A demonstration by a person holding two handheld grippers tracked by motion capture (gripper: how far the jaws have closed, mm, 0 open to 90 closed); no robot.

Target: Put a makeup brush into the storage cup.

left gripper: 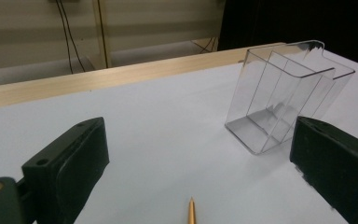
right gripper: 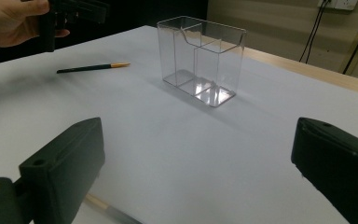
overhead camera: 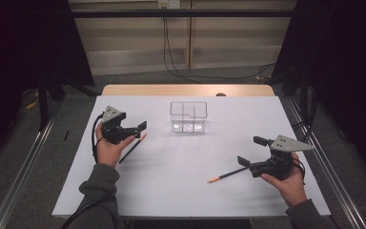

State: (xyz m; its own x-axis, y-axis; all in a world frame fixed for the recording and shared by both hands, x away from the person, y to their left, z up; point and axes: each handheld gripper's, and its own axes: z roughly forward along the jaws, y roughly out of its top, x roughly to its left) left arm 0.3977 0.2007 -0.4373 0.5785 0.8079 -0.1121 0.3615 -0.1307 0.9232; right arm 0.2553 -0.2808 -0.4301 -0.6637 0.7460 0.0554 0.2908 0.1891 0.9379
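A clear plastic organiser with inner dividers stands upright at the table's middle back, and nothing lies inside it. My left gripper is held open above one dark pencil at the left; that pencil's gold tip pokes up between the wide-apart jaws, with the organiser beyond to the right. At the right, my right gripper is open over a second dark pencil whose orange end points toward the front. From the right gripper, the organiser stands ahead.
The white table top ends in a wooden strip at the back. Cables hang down the wall behind. In the right gripper view, the other hand holds its gripper above the far pencil.
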